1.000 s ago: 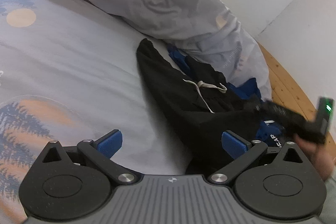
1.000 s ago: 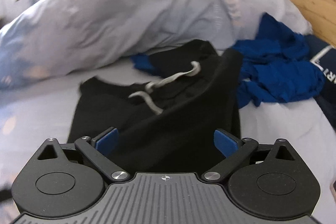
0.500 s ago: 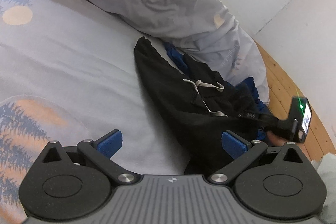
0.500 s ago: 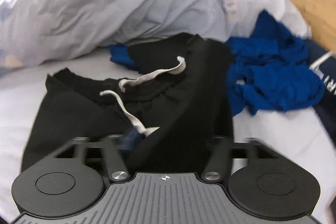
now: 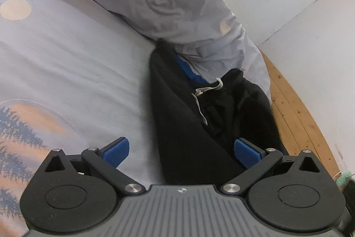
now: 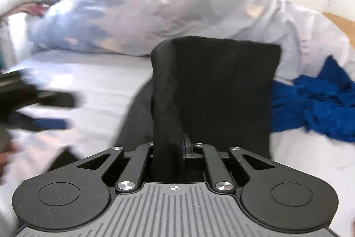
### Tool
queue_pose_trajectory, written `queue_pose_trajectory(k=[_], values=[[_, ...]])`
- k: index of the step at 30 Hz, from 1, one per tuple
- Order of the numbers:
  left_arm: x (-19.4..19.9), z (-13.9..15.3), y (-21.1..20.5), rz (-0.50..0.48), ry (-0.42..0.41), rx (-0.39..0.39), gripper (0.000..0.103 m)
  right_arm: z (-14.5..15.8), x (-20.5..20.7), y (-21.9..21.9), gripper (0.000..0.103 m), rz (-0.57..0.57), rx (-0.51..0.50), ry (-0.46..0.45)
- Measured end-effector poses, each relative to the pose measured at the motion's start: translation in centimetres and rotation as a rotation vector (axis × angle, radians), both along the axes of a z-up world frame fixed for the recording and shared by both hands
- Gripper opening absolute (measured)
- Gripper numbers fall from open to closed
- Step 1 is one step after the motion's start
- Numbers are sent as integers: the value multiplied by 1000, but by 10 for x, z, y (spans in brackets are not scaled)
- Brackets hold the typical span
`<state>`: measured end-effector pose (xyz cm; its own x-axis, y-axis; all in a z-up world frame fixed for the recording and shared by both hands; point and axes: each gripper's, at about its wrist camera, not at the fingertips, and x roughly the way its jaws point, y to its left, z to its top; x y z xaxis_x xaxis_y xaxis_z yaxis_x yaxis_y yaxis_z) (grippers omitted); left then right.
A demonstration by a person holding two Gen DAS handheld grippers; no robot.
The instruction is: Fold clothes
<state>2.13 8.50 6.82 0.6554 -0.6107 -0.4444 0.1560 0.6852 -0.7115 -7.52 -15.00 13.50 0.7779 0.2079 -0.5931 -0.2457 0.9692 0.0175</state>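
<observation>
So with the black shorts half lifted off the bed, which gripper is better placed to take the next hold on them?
Left. The right gripper is already shut on a fold of the black shorts. The left gripper is open and holds nothing, with the shorts' fabric lying between its blue pads.

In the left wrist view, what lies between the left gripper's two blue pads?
Between the open left gripper's blue pads lie a strip of bare bedsheet and the near edge of the black drawstring garment; neither pad visibly pinches it.
</observation>
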Motion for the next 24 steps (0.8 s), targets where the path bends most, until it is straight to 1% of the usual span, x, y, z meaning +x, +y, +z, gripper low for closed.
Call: queue_pose_trajectory(k=[5, 11, 13, 16, 17, 19, 21, 24], values=[[2, -1, 0, 4, 11, -6, 103, 11, -54, -31, 10, -155, 95, 6], [3, -3, -16, -45, 19, 13, 103, 25, -119, -71, 10, -347, 209, 14], [3, -5, -20, -51, 32, 31, 103, 29, -140, -84, 11, -411, 247, 16], [5, -12, -21, -27, 76, 61, 103, 36, -172, -104, 11, -507, 304, 20], [6, -14, -19, -15, 94, 56, 103, 38, -183, -110, 11, -539, 323, 22], [9, -21, -14, 10, 132, 31, 103, 35, -191, -130, 13, -600, 327, 40], [14, -28, -8, 33, 159, -12, 103, 32, -195, -144, 14, -651, 342, 72], [26, -40, -6, 56, 209, -99, 103, 20, -197, -139, 16, -655, 335, 89]])
